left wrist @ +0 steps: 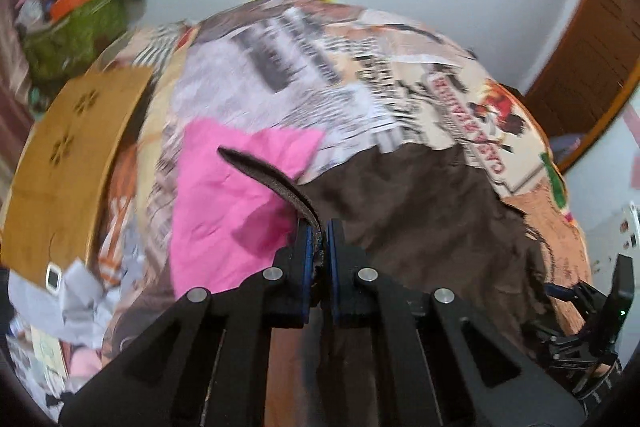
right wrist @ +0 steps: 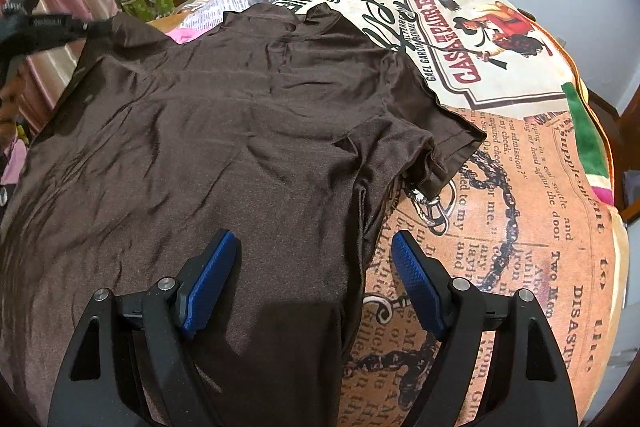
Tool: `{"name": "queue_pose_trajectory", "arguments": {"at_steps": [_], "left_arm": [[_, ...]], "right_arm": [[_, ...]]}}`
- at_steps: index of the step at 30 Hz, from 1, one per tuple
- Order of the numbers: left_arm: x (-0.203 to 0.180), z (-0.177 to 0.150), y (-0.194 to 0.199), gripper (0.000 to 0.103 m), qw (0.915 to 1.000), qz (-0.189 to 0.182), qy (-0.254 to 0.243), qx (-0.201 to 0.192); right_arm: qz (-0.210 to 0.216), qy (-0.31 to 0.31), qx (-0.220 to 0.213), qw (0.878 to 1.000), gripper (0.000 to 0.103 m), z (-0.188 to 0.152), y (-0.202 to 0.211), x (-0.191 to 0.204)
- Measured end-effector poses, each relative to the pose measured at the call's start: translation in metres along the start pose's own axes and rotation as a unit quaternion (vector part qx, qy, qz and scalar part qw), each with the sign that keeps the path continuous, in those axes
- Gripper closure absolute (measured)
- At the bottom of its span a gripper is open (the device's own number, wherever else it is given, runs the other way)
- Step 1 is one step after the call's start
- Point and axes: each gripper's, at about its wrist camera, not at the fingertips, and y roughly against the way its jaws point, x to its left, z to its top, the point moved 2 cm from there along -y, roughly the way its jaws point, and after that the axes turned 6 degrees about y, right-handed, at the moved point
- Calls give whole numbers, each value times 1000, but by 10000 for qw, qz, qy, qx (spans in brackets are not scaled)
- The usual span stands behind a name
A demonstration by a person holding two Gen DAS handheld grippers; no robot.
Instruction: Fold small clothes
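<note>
Left gripper pinches brown shirt; right gripper gapes above it.

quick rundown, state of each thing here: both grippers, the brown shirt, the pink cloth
left gripper: shut on the brown shirt's edge, which is lifted
right gripper: open, empty, hovering over the shirt's side edge
brown shirt: spread mostly flat on the printed cover, wrinkled, not yet folded
pink cloth: lying crumpled on the cover beside the shirt, untouched
</note>
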Motion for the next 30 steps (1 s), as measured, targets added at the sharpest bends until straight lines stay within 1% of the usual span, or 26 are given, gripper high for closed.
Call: {"name": "queue_pose_trajectory", "arguments": {"at_steps": [2,5,8,9,11,13,14,17,19,22,24,28,30], "left_arm": [[-17,0,-4,96,9998,-13,-179,45],[-40,-8,-19,96,9984,-49,-508,252],[-56,-22,-36,96,9953,-126,-736,612],[-59,-26,-42,96,9940,-90,-800,734],[-62,-34,-50,96,9925,4,-826,903],[-58,-36,-55,96,9924,1,-699,1016],[-55,-36,-56,93,9926,-9,-611,1048],[-50,-36,-52,86,9935,-8,-509,1017],[-48,-34,-49,84,9941,42,-505,962],[-41,-29,-42,78,9957,85,-429,819],[-34,-25,-39,70,9967,170,-347,715],[-28,-23,-40,69,9973,206,-309,633],[-27,-24,-43,64,9974,169,-293,630]], "right_arm": [[8,2,-16,10000,26,-1,0,1],[12,23,-43,10000,26,-2,1,3],[10,66,-65,10000,26,-2,2,4],[10,81,-72,9999,26,-2,2,4],[9,93,-83,9999,26,-2,2,5],[17,86,-90,9999,26,-2,2,5],[23,74,-91,9999,26,-2,2,5],[32,45,-98,9999,26,-3,2,6],[53,29,-102,9999,26,-3,2,5],[172,-38,-114,9998,26,-2,5,3],[190,-122,-203,9995,26,0,12,-2],[64,-364,-415,9985,25,6,29,-22],[-79,-527,-484,9974,25,10,34,-38]]}}
